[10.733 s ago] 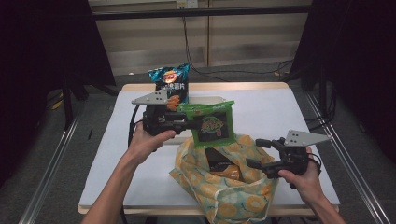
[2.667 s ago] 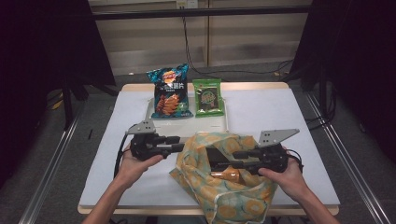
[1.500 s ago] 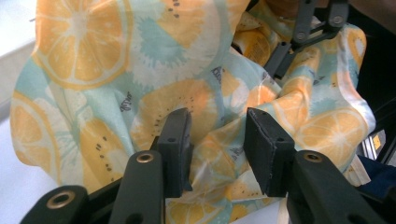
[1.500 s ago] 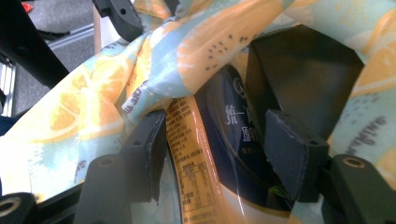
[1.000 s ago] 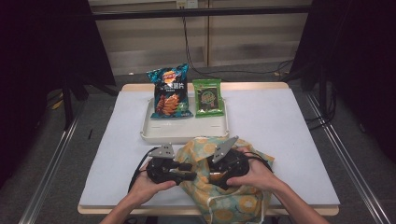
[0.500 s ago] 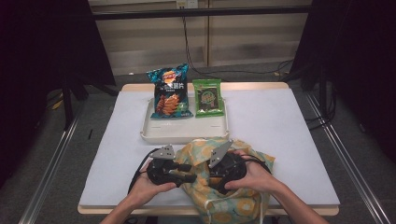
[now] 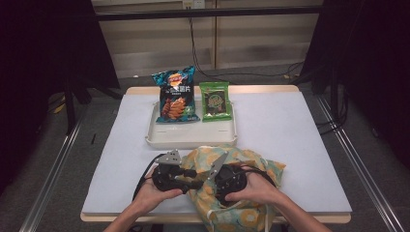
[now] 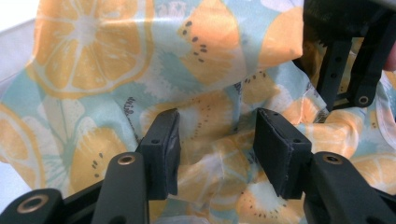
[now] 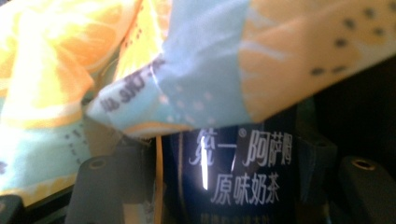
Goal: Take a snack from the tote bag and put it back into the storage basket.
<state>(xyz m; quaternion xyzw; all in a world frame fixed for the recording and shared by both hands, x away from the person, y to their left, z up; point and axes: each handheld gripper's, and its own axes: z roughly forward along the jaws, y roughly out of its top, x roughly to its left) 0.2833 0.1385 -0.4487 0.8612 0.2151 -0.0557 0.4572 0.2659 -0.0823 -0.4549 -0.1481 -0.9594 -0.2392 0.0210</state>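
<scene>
While its jaws have just been closing, the right gripper [image 7: 220, 180] is seen inside the orange-slice printed fabric bag [image 7: 241, 166], a dark milk-tea bottle [image 9: 243, 182] set between them; grip cannot be told. The left gripper [image 8: 215, 147], half open, is pressed against bag cloth, near the white plastic tray [image 7: 191, 137].

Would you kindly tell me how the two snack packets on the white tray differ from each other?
The blue chip bag is the taller and wider of the two; the green snack packet is shorter and narrower. The blue chip bag stands at the tray's back left, the green snack packet at its back right. Its print is orange on dark blue; the green snack packet's is a dark panel on green. Both sit at the tray's far edge, faces toward the camera.
</scene>
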